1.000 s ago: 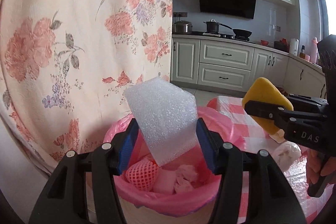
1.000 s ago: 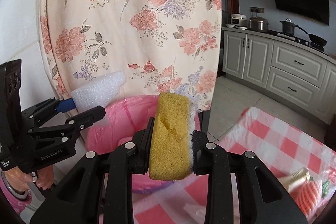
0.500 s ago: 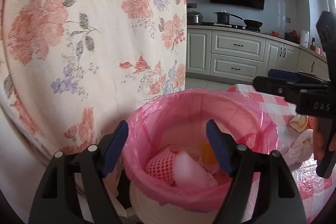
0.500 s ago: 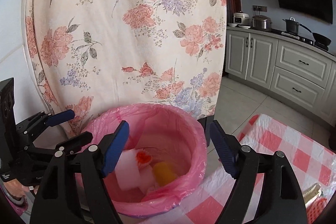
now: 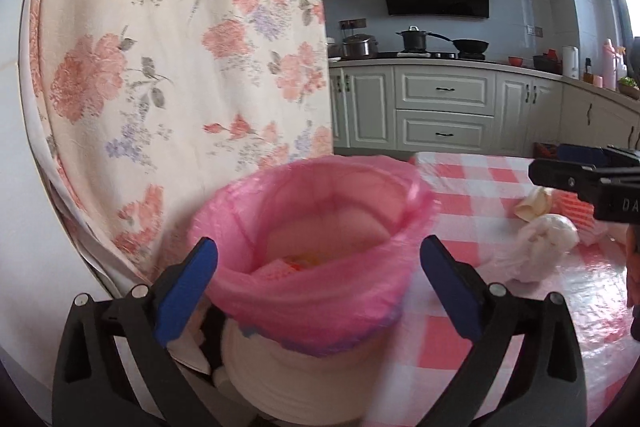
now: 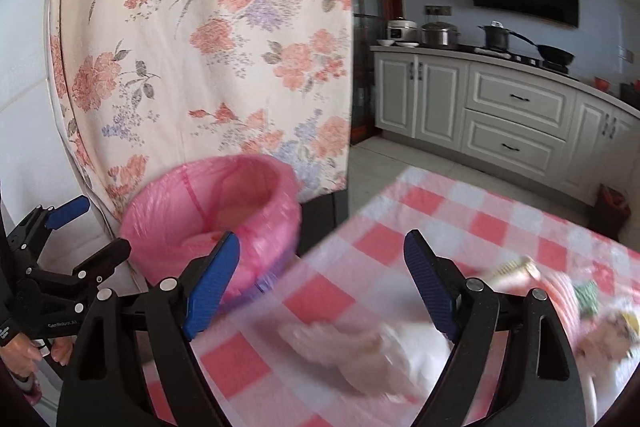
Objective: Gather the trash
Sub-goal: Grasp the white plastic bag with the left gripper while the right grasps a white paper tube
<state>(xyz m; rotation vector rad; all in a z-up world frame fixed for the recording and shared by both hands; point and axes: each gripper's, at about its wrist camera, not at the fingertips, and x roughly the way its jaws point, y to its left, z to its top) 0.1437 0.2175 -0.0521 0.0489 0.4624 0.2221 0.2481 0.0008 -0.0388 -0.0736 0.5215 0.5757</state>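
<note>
A white bin with a pink liner (image 5: pixel 320 267) stands beside the table; it also shows in the right wrist view (image 6: pixel 224 211). Dropped trash lies inside it. My left gripper (image 5: pixel 320 287) is open and empty, level with the bin's near rim. My right gripper (image 6: pixel 320 283) is open and empty over the pink checked tablecloth (image 6: pixel 460 223), above a crumpled white plastic bag (image 6: pixel 368 351). That bag also shows in the left wrist view (image 5: pixel 540 247). More trash lies at the right: a cream scrap (image 5: pixel 534 203) and mixed pieces (image 6: pixel 580 311).
A flowered cloth (image 5: pixel 180 67) hangs right behind the bin. Kitchen cabinets (image 5: pixel 440 107) and a stove with pots line the far wall. A dark chair back (image 6: pixel 324 215) stands between bin and table.
Both grippers opened and dropped the white foam and the yellow sponge into the bin. Both then drew back, and the right one swung right over the table.
</note>
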